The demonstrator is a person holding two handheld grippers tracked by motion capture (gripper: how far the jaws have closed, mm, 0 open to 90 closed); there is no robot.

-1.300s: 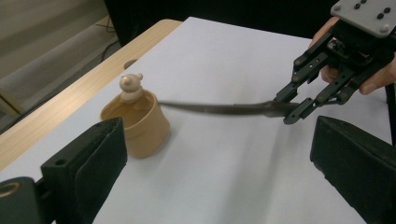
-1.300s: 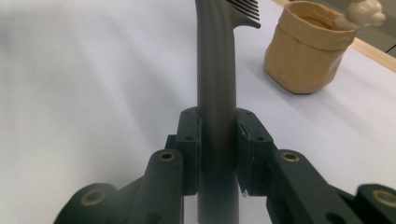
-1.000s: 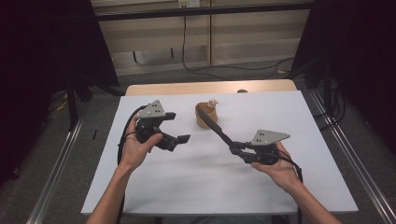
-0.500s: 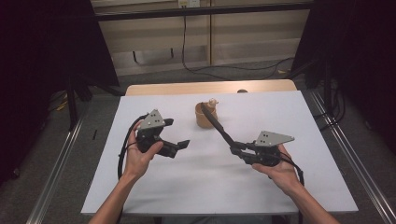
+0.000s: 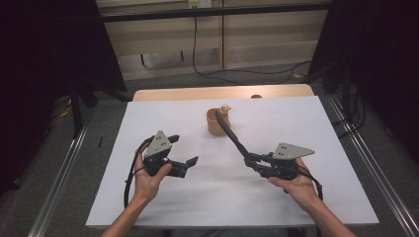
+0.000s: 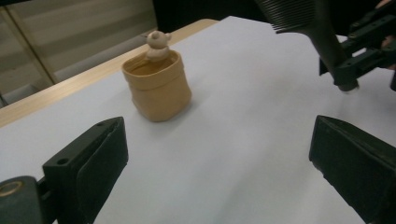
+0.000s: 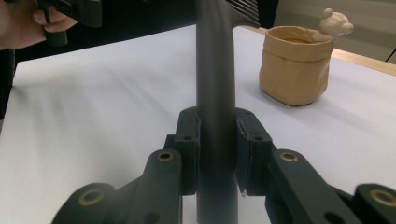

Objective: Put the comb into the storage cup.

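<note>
The right tool (image 5: 253, 161) clamps the handle of a black comb (image 5: 232, 137), its jaws pressed against both sides of the shaft, and the comb slants up and forward so that its toothed end hangs at the rim of the tan pouch (image 5: 216, 123) standing at the far middle of the white tabletop (image 5: 306, 123). A small bear figure (image 5: 225, 108) pokes out of the pouch. The left tool (image 5: 185, 155) hovers wide and empty, well short of the pouch. The step in hand looks like putting the comb into the pouch; whether its tip is already inside I cannot tell from above. Next, the right tool should lower the comb into the opening beside the bear, then release.
</note>
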